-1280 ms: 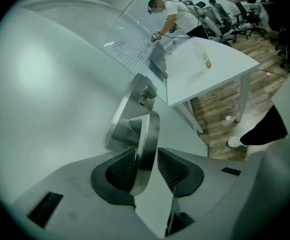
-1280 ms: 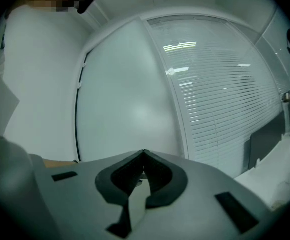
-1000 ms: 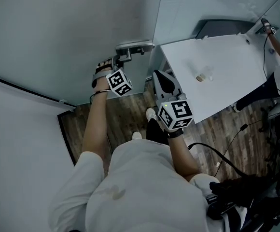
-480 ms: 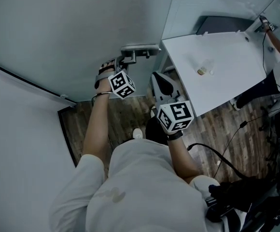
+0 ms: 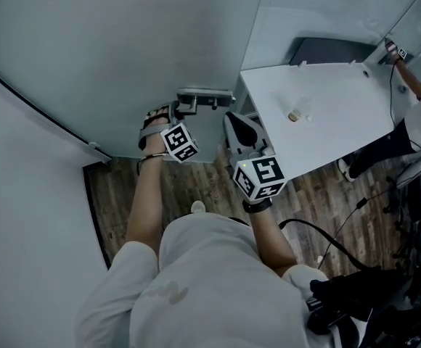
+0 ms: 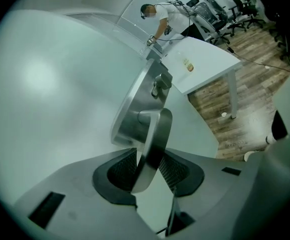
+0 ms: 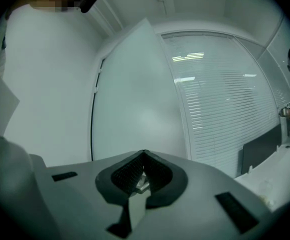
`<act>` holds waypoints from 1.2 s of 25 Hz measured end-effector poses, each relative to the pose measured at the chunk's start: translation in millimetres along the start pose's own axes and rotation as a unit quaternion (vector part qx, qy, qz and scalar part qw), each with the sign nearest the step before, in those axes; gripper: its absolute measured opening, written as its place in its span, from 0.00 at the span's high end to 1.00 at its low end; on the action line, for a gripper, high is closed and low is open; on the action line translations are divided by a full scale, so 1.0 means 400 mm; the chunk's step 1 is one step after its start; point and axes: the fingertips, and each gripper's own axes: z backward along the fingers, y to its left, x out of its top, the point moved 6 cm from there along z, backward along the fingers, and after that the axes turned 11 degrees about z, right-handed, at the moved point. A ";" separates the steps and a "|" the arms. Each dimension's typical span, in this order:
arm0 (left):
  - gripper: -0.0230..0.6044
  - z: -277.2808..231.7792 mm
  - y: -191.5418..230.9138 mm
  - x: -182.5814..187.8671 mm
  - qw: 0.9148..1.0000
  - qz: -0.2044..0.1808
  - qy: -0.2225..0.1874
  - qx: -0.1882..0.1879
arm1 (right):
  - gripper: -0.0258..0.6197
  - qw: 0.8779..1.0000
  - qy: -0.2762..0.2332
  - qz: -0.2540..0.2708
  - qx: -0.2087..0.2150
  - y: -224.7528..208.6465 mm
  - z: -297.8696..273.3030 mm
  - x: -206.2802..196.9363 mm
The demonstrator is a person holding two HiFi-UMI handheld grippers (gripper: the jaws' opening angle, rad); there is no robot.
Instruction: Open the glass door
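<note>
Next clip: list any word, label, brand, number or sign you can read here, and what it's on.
No readable text anywhere.
Marker cubes on the left tongs and right tongs: square patterns only, no letters.
Small bottle on the white table: label too small to read.
Door handle: no marking seen.

"What carries things here?"

"A white table (image 5: 341, 100), standing on a wood-patterned floor (image 5: 189, 181)."

"Anything on the tabletop?"

"One small bottle-like thing (image 5: 295, 115) near the middle, too small to tell more. The rest of the top is bare white."

"And on the floor?"

"A black cable (image 5: 313, 227) trails across the boards beside the table. Office chairs (image 6: 237, 4) stand well apart from it."
</note>
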 end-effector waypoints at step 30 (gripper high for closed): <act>0.77 0.356 -0.187 -0.218 0.989 -0.025 0.130 0.061 | 0.96 0.996 0.008 -0.079 0.030 0.055 0.484 -0.079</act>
